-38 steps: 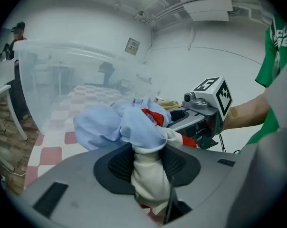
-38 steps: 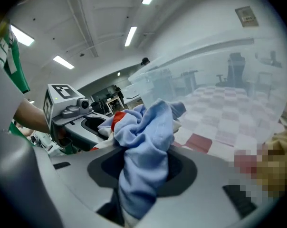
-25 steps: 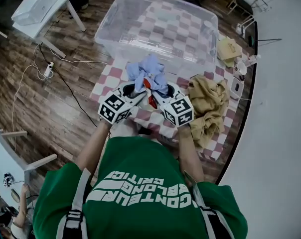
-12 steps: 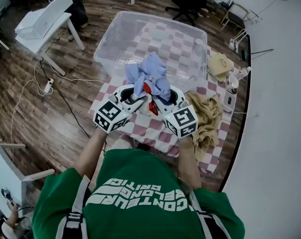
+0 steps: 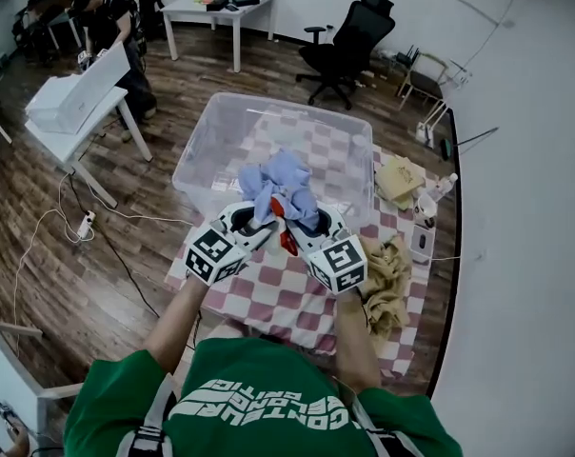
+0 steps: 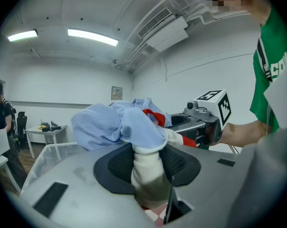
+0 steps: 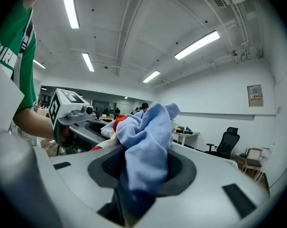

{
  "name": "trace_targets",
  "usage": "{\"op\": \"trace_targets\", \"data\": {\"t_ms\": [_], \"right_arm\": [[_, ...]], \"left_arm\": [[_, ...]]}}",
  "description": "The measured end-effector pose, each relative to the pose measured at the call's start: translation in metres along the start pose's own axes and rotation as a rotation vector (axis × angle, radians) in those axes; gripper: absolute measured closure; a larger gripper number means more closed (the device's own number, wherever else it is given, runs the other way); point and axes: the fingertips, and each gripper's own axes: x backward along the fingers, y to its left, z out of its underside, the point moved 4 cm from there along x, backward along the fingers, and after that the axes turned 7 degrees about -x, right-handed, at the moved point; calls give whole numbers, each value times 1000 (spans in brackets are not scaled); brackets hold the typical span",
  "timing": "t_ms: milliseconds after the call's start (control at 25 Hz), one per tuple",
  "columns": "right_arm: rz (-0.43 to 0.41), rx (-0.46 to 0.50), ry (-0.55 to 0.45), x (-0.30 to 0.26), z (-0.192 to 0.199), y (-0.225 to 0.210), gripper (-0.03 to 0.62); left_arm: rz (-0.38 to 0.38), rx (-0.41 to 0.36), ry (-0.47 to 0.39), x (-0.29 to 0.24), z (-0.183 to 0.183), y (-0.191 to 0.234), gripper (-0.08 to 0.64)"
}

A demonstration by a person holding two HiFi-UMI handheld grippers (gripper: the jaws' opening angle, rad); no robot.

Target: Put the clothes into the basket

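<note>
The left tool [image 5: 257,228] and right tool [image 5: 305,231] each clamp the bunched blue garment [image 5: 284,181], holding it high toward the table's [image 5: 259,300] far edge, likely to clear the basket [image 5: 194,141] rim.

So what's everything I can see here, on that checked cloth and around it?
Checked cloth: one, red and white, spread in front of the person.
Basket: one, clear plastic, far end of the cloth.
Blue garment: one bundle, light blue with red and white, held above the cloth before the basket.
Tan garment: one, beige, crumpled at the cloth's right edge.
Office chair: one, black, floor beyond the basket.
White tables: two, left and far back.
Left gripper: one, white, shut on the blue garment.
Right gripper: one, white, shut on the blue garment.
</note>
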Motion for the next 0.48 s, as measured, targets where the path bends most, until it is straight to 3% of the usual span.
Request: {"op": "trace_targets", "data": {"t_ms": [480], "right_arm": [[79, 51, -57, -35, -50, -60, 437]], "left_arm": [[36, -98, -58, -44, -43, 67, 419]]}}
